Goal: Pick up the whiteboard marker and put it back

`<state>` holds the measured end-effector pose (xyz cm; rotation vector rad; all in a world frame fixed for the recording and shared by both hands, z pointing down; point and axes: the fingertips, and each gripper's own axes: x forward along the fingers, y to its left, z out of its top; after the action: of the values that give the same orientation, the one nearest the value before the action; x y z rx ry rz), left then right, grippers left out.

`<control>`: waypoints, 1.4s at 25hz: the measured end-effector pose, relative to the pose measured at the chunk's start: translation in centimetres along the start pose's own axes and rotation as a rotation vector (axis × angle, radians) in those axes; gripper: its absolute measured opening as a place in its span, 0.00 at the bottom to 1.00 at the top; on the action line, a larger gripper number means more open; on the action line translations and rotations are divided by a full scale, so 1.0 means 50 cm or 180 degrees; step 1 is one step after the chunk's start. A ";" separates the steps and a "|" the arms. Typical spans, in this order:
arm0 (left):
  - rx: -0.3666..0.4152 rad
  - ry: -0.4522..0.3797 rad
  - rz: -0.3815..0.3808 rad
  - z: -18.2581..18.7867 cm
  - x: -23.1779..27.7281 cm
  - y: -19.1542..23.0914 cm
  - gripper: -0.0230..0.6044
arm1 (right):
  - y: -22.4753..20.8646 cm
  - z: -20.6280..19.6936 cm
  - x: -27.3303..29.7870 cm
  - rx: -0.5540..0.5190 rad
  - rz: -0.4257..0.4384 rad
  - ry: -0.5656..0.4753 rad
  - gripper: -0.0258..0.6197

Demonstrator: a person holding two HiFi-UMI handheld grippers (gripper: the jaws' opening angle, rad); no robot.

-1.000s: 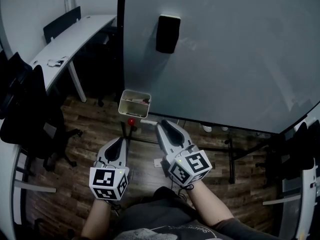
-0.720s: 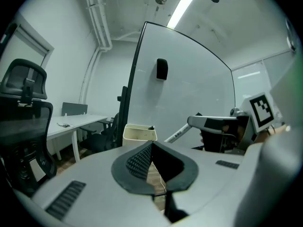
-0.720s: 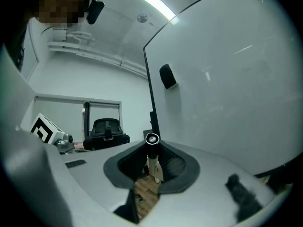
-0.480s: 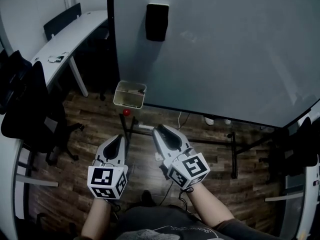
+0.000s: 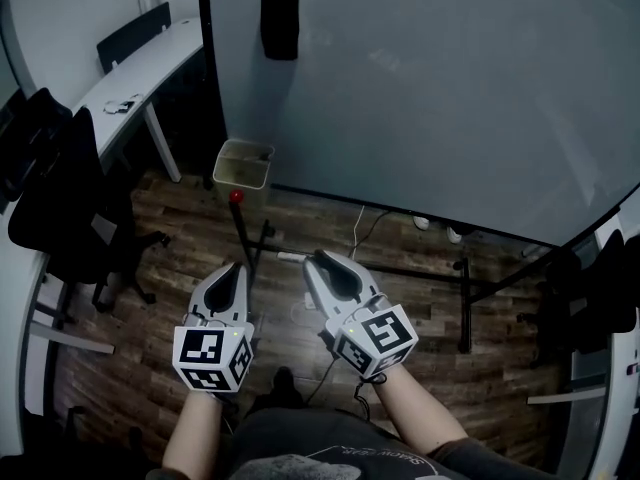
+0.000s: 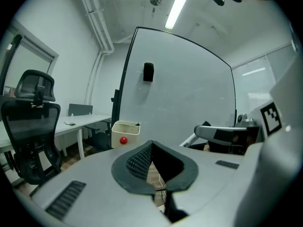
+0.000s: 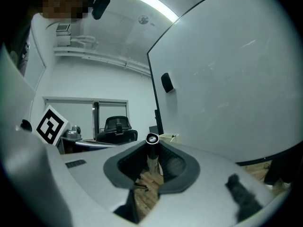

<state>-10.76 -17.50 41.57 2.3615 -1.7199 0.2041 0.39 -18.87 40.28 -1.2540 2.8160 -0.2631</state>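
Between the jaws of the right gripper [image 5: 318,260] stands the slim, dark-capped whiteboard marker [image 7: 151,150], upright, with the pads closed partway and pressing on it. The left gripper [image 5: 233,268] holds nothing, its tips meeting. The pick-up looks done and the carry back is in hand. The next move probably calls for reaching ahead and leftward to the cream open-topped box [image 5: 243,163] at the lower corner of the large grey whiteboard [image 5: 450,98], then lowering the marker in. A small red knob [image 5: 236,196] sits just under the box. The dark stand bar [image 5: 420,271] and a black office chair [image 5: 60,198] flank the approach.
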 end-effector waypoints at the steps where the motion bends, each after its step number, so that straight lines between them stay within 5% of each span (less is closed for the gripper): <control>1: 0.0011 0.0006 -0.0001 -0.003 -0.007 -0.012 0.06 | 0.002 -0.001 -0.015 0.0002 0.0006 0.0002 0.16; 21: -0.0027 -0.0120 0.0075 -0.031 -0.152 -0.153 0.06 | 0.049 -0.010 -0.209 0.0016 0.0043 0.0029 0.16; 35: 0.0003 -0.0113 -0.0031 0.000 -0.071 -0.076 0.06 | 0.025 0.023 -0.092 -0.0045 0.0036 -0.0017 0.16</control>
<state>-8.23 -13.09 40.41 2.3875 -1.7241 0.1624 2.69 -14.81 38.81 -1.2391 2.8246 -0.2397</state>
